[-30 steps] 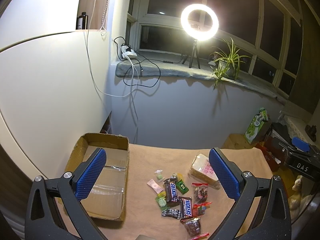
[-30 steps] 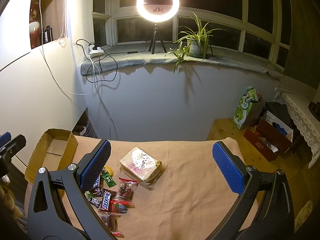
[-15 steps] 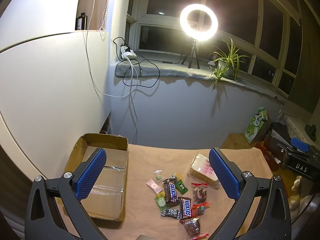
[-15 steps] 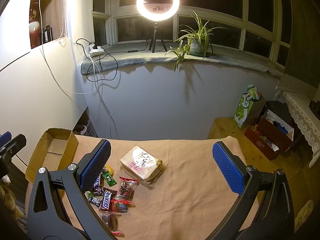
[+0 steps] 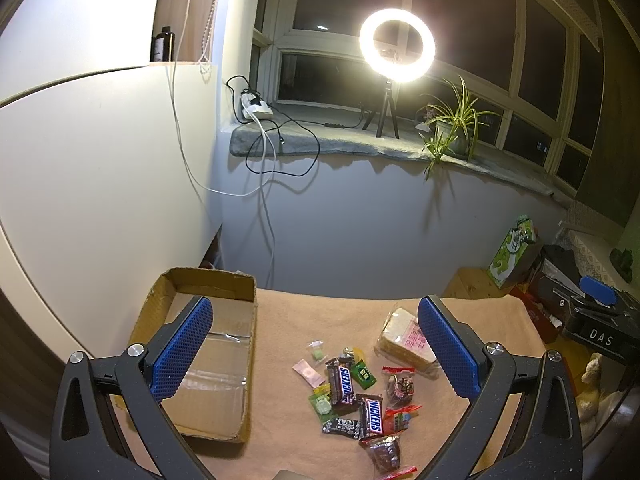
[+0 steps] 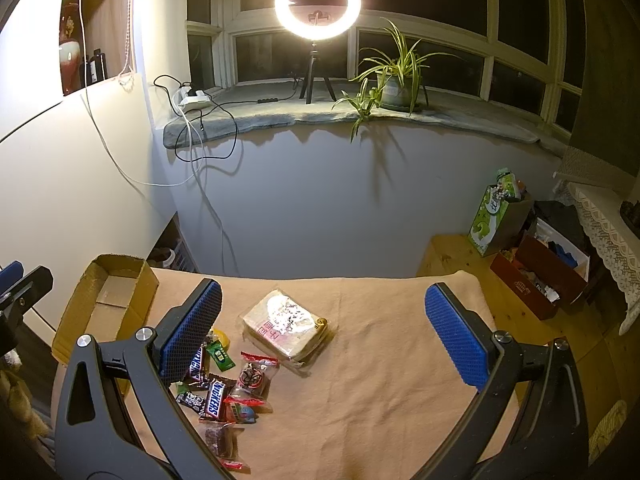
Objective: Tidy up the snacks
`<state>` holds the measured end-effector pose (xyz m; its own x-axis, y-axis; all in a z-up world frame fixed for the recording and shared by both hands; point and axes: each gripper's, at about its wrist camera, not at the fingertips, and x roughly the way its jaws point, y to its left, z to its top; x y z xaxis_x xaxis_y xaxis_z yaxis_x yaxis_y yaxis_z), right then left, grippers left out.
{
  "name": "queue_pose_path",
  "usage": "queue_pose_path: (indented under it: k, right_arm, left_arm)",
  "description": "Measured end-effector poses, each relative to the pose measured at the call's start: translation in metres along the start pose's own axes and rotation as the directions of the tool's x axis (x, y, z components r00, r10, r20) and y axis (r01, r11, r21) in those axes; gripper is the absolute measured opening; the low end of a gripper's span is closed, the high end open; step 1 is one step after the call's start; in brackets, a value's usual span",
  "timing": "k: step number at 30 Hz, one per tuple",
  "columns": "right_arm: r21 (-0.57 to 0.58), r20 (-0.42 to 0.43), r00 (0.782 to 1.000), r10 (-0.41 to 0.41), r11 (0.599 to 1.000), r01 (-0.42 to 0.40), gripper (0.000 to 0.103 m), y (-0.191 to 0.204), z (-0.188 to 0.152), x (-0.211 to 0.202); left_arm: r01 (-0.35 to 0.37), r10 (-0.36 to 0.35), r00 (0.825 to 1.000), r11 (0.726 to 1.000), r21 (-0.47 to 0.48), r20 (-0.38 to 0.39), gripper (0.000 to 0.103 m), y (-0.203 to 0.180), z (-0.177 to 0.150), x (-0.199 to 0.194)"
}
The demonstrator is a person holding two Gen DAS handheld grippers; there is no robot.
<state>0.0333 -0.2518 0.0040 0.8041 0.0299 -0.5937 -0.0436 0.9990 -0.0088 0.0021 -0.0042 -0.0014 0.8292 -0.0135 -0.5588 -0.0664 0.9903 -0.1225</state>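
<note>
Snacks [image 5: 360, 392] scattered on tan cloth [image 6: 380, 380], cardboard box [image 5: 208, 360] beside, both tools wide open, empty

"SNICKERS" reads on two brown bars in the snack pile: upper Snickers bar [image 5: 341, 380], lower Snickers bar [image 5: 371, 420]; the lower one also legible from the right wrist [image 6: 215, 398]. "DAS" in white letters on the black gripper body [image 5: 600, 336] at the right edge. Pink print on the wrapped bread pack [image 5: 408, 338], green candy packet [image 5: 363, 373] and green bag [image 5: 514, 250] lettering too small to read.
</note>
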Motion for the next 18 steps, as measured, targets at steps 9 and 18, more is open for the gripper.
queue_pose_path:
  k: [9,18]
  right_arm:
    - [0.001,-0.004,1.0,0.0,1.0,0.0,0.103,0.0005,-0.0005,0.002]
    - [0.001,-0.008,1.0,0.003,1.0,-0.003,0.103,0.0029,-0.0051,0.0047]
  left_arm:
    - [0.0,0.0,1.0,1.0,0.0,-0.001,0.102,-0.0009,-0.0005,0.0]
    - [0.0,0.001,1.0,1.0,0.002,-0.006,0.102,-0.0028,-0.0026,0.0007]
